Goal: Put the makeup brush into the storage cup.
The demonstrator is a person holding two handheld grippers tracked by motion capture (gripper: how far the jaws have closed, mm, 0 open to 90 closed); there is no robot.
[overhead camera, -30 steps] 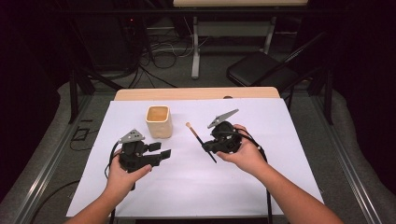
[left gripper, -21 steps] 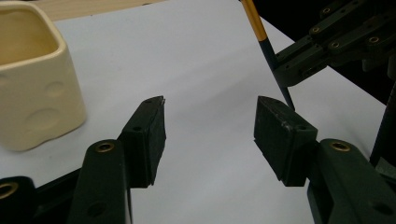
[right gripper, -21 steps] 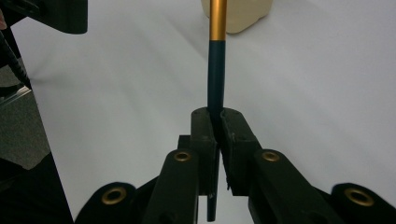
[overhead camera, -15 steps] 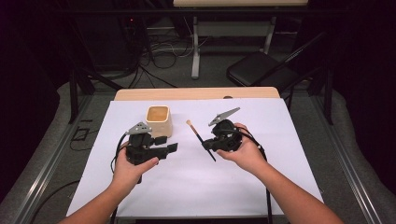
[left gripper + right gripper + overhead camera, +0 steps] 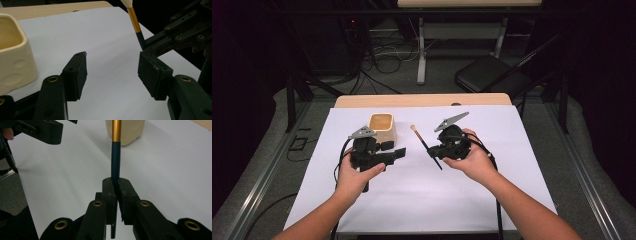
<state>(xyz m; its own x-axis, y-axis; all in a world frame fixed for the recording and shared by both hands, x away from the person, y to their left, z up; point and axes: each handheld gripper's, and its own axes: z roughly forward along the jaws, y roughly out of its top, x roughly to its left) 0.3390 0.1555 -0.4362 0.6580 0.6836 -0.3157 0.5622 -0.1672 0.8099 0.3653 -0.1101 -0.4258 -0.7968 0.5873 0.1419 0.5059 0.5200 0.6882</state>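
Currently the right hand-held gripper [image 5: 438, 151] is clenched on the dark lower shaft of a brush [image 5: 426, 145], with its jaws pressed together on the handle in the right gripper view. The brush is held clear of the white sheet [image 5: 422, 200] that covers the tabletop [image 5: 422, 100], its pale tip pointing toward 11 o'clock in the high view. The left hand-held gripper [image 5: 393, 152] is released, jaws spread and holding nothing, just beside the cream cup [image 5: 382, 127], which stands at 12 o'clock from it. Risk 1: the grip sits low on a thin round shaft, so the brush could pivot or slip between the jaws if it is swung or pressed against something. Risk 2: in the left gripper view the near jaw of the left hand-held gripper lies close to the cup wall; a sideways move could nudge or tip the cup. Risk 3: the two hand-held grippers are near each other, and the left one's outer jaw lies close to the brush shaft, so contact could knock it off line.
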